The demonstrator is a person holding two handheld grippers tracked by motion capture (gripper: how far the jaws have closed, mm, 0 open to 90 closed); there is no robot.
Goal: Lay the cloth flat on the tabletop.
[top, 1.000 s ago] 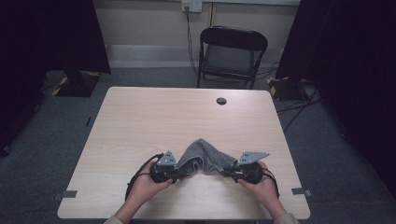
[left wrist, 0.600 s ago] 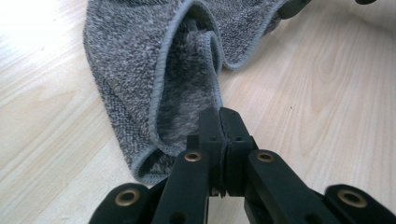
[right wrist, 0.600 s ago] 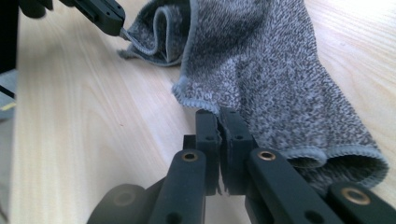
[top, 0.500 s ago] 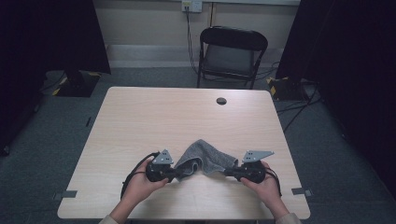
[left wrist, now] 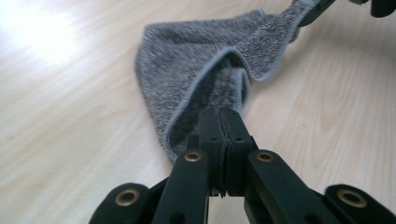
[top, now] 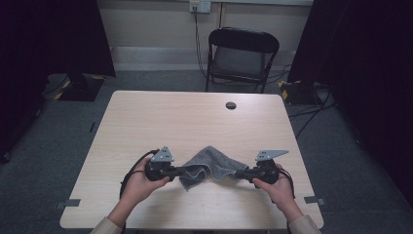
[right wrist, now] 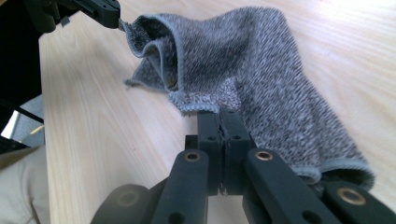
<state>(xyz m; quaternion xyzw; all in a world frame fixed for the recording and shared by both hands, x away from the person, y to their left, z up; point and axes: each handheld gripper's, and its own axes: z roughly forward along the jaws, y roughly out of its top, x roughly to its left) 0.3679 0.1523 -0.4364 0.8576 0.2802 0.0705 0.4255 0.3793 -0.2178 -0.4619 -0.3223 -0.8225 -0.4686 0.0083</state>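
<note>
A grey towel (top: 210, 165) hangs between two tools near the front edge of the bench (top: 195, 122), roughly midway between its two front corners. The left tool (top: 187, 171) is clamped on one corner of the cloth; in the left gripper view its black jaws are pressed together with the towel's hemmed edge (left wrist: 219, 100) pinched at their tips. The right tool (top: 237, 174) grips the opposite end of the cloth. In the right gripper view its jaws meet tightly on the hem (right wrist: 196, 108); they have just been closing, with the towel's edge between them.

The cloth rises to a soft peak behind the line of the two tools and sags between them, a loose fold drooping towards the front edge just beside the left tool. Part of it rests on the bench surface; the gripped corners are lifted a little clear of it.

The person's hands come in from the front edge, each wrapped around a tool body, with a cable looping from each.

Farther back, near the rear edge, a small dark round hole (top: 231, 105) sits in the benchtop, well apart from the towel. Beyond the bench stands a black folding chair (top: 242, 56).
</note>
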